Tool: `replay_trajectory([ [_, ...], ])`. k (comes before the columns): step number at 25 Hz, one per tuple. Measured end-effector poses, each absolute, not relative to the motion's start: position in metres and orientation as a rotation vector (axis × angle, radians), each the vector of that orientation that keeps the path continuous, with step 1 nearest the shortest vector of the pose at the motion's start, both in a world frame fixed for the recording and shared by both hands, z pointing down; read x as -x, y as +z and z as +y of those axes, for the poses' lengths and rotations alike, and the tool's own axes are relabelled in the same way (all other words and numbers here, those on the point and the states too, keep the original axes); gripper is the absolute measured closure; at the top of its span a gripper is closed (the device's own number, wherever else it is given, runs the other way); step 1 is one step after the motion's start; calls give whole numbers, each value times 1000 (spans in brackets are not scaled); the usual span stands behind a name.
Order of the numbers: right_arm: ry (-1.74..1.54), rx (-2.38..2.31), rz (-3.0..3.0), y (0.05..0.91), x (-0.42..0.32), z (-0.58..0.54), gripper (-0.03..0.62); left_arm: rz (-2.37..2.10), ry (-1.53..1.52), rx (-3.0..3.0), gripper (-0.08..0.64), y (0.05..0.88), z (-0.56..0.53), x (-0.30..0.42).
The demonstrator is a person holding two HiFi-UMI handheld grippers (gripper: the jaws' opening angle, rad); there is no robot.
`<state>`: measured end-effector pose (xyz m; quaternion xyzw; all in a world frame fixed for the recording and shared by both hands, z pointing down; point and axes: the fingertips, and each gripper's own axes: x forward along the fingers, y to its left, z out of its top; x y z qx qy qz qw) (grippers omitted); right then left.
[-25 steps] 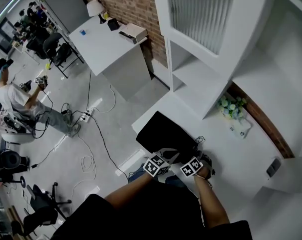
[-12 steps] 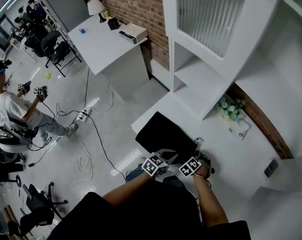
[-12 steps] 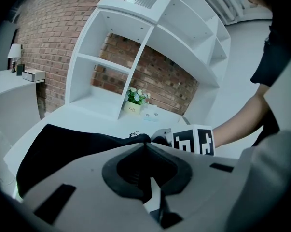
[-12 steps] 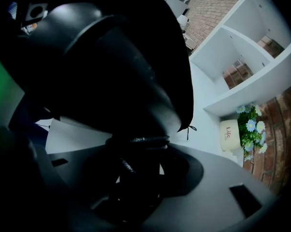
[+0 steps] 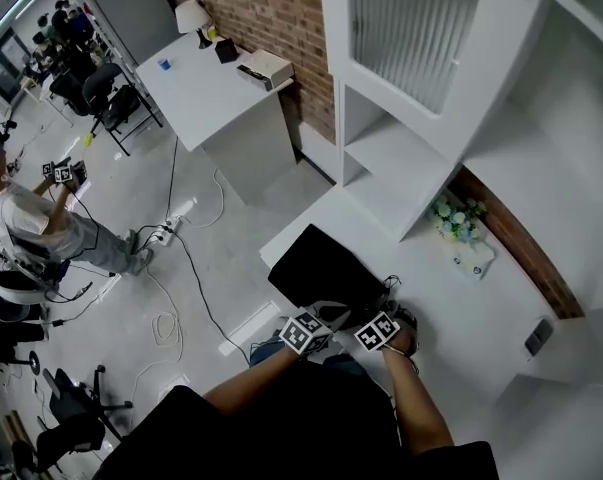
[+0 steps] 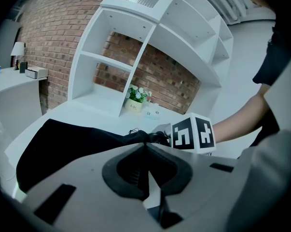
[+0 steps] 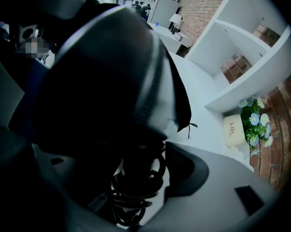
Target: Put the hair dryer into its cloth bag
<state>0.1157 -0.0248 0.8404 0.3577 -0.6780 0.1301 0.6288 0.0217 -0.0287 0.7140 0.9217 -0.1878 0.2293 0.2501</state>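
Right gripper (image 7: 135, 178): points steeply down, jaws opening. The hair dryer's (image 7: 102, 76) handle and coiled cord (image 7: 135, 190) stand between them, and a sliver of white shows between the cord and the right-hand pad, so no real clamp now. The dryer's dark head looms just above and beyond the jaw tips. The cloth bag's (image 7: 181, 112) edge and drawstring hang just past the head. Can't tell how much of the dryer is inside the bag.

Left gripper (image 6: 145, 146): jaws together. The bag's bunched black edge rises right to the tips and looks pinched there. The rest of the bag spreads flat on the counter (image 6: 87, 108) beyond and to the left of the tips.

Head view: both grippers are close side by side at the bag's near edge, with the right gripper's marker cube just right of the left's.

Risks, as I judge them:
- The dryer is losing its support as the right jaws spread. If the head isn't seated in the bag it may tip or slide back out toward the jaws.
- The cord coils sit inside the jaw gap. Pulling the gripper away could hook a loop and drag the dryer out with it.
- The cord may end up outside the bag mouth, leaving the task half done.
- The left pinch is only on thin cloth. If it slips, the mouth collapses and blocks entry.
- The bag lies near the counter's edge, so a shove from either gripper could push it off.
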Motion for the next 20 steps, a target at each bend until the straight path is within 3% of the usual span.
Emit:
replay_trajectory([
  [20, 515, -805, -1720, 837, -100, -2, 275, -528, 657, -2493, 532, 722, -20, -28],
])
